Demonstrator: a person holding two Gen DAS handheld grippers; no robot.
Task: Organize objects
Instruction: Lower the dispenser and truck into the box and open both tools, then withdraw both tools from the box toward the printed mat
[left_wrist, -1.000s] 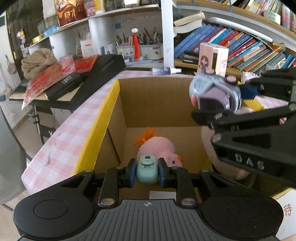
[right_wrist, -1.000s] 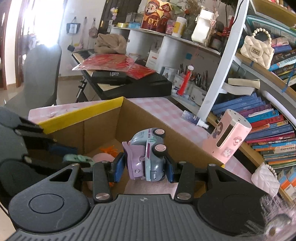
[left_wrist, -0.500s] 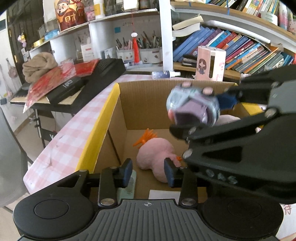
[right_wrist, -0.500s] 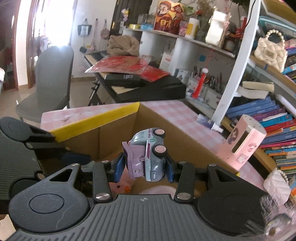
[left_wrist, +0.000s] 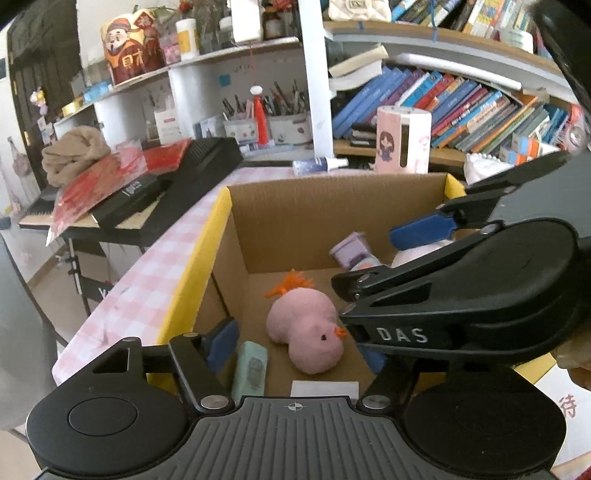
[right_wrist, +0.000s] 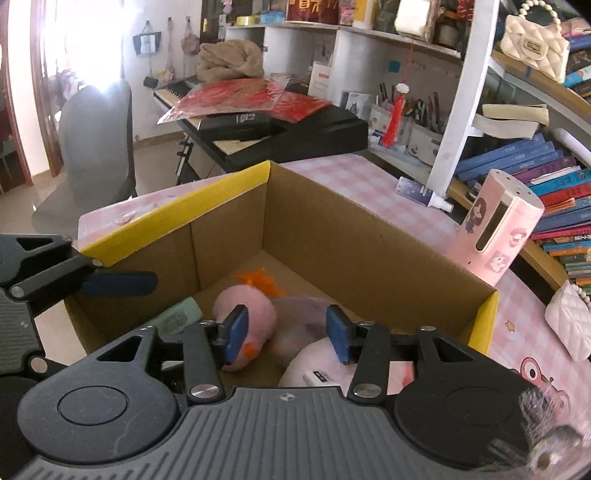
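Fingers on both sides are parting right now, and nothing sits between either pair! Over the cardboard box (left_wrist: 332, 214), the left gripper (left_wrist: 295, 343) has just spread its blue pads wide; the mint-green toy (left_wrist: 250, 369) lies on the box floor just below and beside the left pad, clear of both fingers. Next to it, the pink plush chick (left_wrist: 306, 332) with the orange tuft rests on its side in the middle of the floor, between the left gripper's fingers in this view but well beneath them.

Across to the right gripper (right_wrist: 288, 332): its pads stand moderately apart, having just been opening, and the gap is empty. The lilac and grey toy car (left_wrist: 352, 253) is down inside the box, toward the far right corner, seen past the right gripper's blue finger (left_wrist: 424, 229); in the right wrist view it shows only as a blur beneath the fingers. A second pink plush (right_wrist: 317, 365) lies at the near right of the box, under the right pad.

Box stands on the pink-checked bench (right_wrist: 388, 184), with a pink dispenser (right_wrist: 495, 229) just behind its far wall.
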